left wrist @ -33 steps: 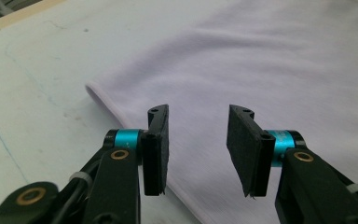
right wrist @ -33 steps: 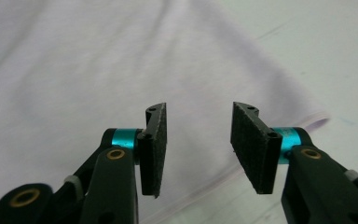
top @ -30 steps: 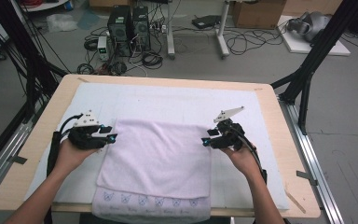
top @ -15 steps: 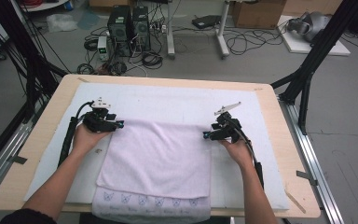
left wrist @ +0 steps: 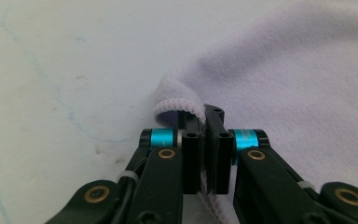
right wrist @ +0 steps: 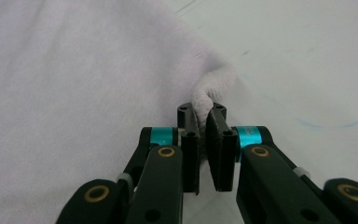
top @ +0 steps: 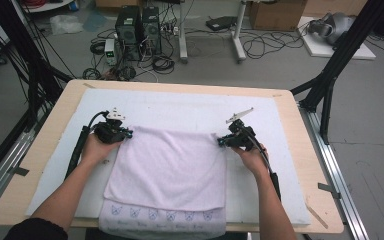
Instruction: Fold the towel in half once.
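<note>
- A pale wooden table (top: 50,150) is filling the lower part of the high view, and a white mat (top: 190,107) is covering most of its top.
- A lavender towel (top: 170,170) is lying folded at the centre of the mat, its patterned hem hanging at the bottom edge of the frame.
- The left gripper (top: 114,132), at centre left, is pinching the towel's far left corner; its jaws, having just been closing, are clamped on the rolled hem.
- The right gripper (top: 230,139), at centre right, is gripping the far right corner likewise, cloth bunched between its just-closed jaws.
- Beyond the table, at the top, computer towers (top: 140,25) and tangled cables (top: 260,47) are sitting on the grey floor.
</note>
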